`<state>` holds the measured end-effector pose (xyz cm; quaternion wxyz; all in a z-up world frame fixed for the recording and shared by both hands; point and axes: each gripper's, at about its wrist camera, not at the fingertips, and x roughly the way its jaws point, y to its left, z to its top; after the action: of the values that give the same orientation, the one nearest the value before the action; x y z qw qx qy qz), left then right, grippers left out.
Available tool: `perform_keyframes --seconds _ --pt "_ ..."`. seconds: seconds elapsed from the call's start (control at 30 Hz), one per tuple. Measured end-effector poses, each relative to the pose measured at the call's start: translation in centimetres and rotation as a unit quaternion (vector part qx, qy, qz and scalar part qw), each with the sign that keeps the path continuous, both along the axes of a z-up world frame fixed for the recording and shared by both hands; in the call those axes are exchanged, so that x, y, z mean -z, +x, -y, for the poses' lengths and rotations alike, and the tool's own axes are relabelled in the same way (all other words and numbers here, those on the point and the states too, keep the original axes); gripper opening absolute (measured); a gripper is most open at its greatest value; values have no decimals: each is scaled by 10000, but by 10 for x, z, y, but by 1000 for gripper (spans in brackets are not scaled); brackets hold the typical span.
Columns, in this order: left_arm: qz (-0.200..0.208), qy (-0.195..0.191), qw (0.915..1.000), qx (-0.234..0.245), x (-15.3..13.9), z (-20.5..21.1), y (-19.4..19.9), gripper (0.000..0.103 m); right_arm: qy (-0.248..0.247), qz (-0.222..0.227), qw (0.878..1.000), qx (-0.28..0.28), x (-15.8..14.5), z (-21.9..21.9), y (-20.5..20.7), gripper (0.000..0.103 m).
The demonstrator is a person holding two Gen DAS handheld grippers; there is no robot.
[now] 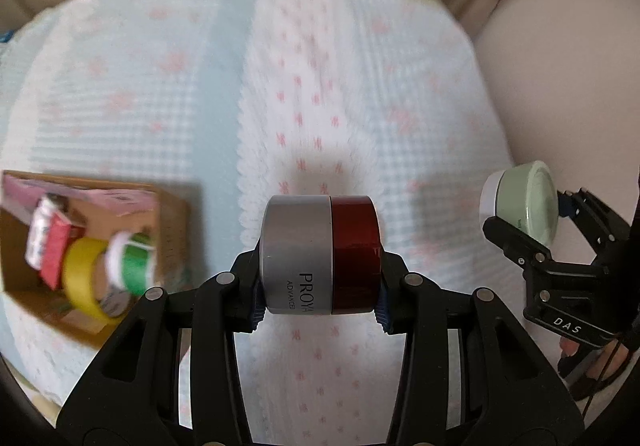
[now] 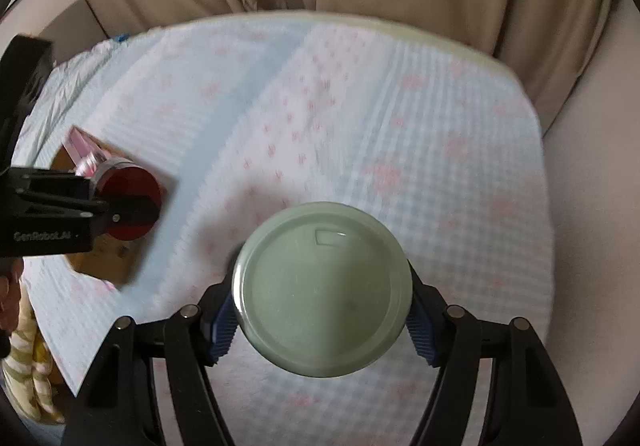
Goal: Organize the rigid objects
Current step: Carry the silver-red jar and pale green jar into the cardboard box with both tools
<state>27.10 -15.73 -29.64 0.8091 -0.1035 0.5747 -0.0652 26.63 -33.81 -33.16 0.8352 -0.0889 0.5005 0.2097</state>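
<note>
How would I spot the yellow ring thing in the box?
Find the bed cover with pink marks, then the brown cardboard box on its left side. The yellow tape roll stands on edge inside, between a red packet and a green-and-white roll; it alone is yellow.

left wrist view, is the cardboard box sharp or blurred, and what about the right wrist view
Left wrist view: the cardboard box is motion-blurred, while the red and silver jar in the left gripper is sharp. Right wrist view: the bedspread is smeared; the green jar is crisp.
</note>
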Motion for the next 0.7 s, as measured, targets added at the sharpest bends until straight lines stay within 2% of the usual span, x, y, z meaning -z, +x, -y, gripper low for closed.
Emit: perform_keyframes --seconds 0.2,0.37,0.53,0.57,0.7 --pt "507 -37 9984 -265 -67 -27 -45 38 210 382 9990 -20 -71 -29 -31 67" --pt "790 52 9954 -541 -112 -76 -79 38 454 460 9978 -133 -110 -67 -55 67" --pt "879 85 9932 -755 -131 -128 -108 38 659 419 9968 -190 -130 -113 -78 67" --pt "878 78 9929 -801 -132 -141 -114 38 730 248 9970 -82 -132 -121 -82 67" --pt "801 12 9928 -888 -128 -194 -127 38 861 69 9962 57 -132 -165 -93 67"
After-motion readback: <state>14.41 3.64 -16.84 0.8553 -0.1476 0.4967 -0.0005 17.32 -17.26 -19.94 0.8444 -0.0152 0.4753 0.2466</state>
